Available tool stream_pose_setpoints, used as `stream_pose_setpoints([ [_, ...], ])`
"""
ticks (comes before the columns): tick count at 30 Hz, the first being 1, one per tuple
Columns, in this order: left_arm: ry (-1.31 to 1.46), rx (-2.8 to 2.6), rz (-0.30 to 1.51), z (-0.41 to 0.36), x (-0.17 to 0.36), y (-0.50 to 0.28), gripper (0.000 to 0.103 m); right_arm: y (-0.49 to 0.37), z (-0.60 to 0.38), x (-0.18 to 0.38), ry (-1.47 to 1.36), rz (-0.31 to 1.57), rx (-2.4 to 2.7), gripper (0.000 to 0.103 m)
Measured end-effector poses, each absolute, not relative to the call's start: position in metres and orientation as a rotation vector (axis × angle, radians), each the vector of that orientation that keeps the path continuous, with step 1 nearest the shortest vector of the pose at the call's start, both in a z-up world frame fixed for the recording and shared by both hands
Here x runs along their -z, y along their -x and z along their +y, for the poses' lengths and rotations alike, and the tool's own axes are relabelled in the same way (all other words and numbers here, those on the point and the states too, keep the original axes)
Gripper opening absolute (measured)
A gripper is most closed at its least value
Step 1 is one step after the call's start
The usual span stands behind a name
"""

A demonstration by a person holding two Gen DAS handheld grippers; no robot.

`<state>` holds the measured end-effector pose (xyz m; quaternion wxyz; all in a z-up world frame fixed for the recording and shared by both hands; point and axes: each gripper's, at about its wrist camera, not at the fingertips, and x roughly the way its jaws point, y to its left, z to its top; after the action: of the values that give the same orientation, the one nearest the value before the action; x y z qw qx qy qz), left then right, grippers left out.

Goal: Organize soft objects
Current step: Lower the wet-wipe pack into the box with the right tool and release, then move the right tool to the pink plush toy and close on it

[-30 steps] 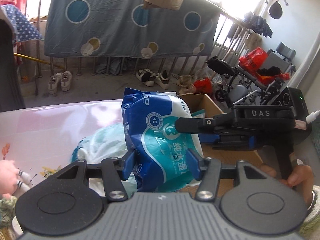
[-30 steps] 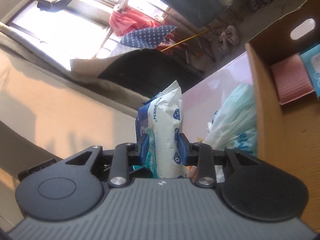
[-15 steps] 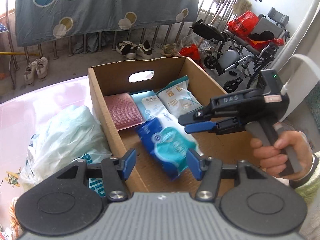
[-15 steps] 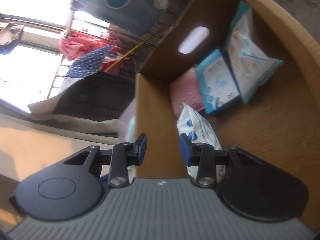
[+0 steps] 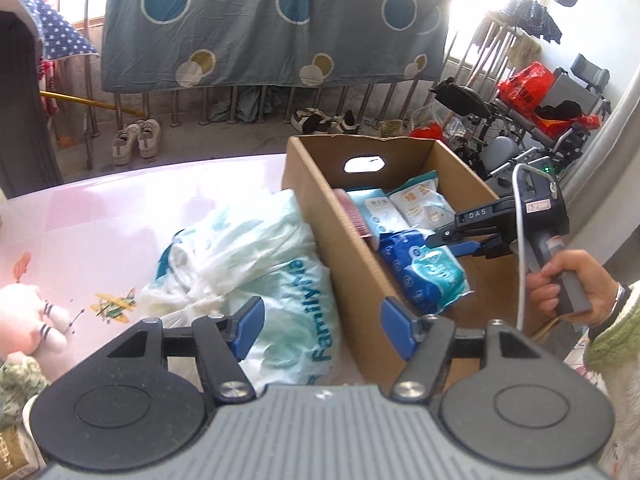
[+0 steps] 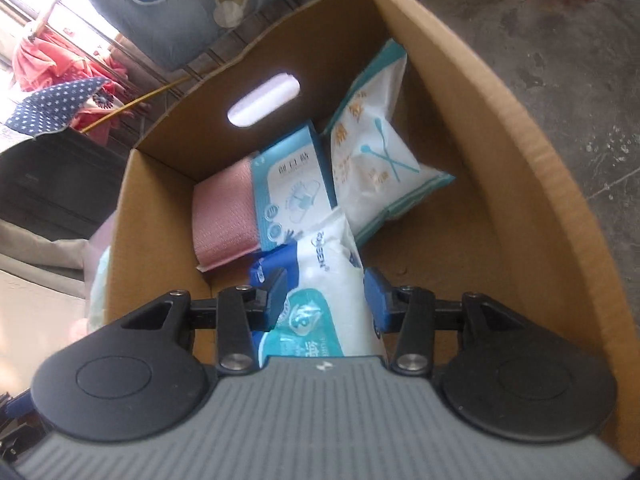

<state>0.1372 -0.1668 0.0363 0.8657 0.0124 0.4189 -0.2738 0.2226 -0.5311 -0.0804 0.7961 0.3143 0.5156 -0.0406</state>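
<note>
We are holding our left hand-held gripper (image 5: 322, 330) over the pink tabletop (image 5: 120, 216), its jaws opening and empty above a white plastic bag (image 5: 256, 264). Our right hand-held gripper (image 6: 326, 300) is opening, letting go of the blue wet wipes pack (image 6: 332, 280) lying inside the cardboard box (image 6: 500, 128).

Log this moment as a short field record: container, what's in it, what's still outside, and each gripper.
container: cardboard box on the pink table
inside: blue wipes pack, pink cloth, light-blue packet, white swab packet
outside: white plastic bag against the box's wall; pink plush toy at the table's edge
left gripper: jaws opening, nothing between them
right gripper: in the box, jaws opening around the wipes pack
</note>
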Motion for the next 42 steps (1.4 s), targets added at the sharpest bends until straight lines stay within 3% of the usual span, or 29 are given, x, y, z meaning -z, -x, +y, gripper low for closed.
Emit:
stream_pose_setpoints([
  [15, 0.009, 0.330, 0.930, -0.045, 0.010, -0.084, 0.070, -0.248, -0.446, 0.093, -0.667, 1.177, 0.047, 0.044],
  [23, -0.037, 0.250, 0.868, -0.014, 0.011, -0.066, 0.078, -0.243, -0.447, 0.086, -0.691, 1.171, 0.087, 0.051],
  [33, -0.131, 0.138, 0.798, 0.005, 0.014, -0.055, 0.085, -0.214, -0.457, 0.026, -0.715, 1.041, 0.046, 0.066],
  [42, -0.044, 0.042, 0.741, 0.022, 0.008, -0.068, 0.084, -0.232, -0.341, -0.039, -0.605, 0.985, -0.356, 0.078],
])
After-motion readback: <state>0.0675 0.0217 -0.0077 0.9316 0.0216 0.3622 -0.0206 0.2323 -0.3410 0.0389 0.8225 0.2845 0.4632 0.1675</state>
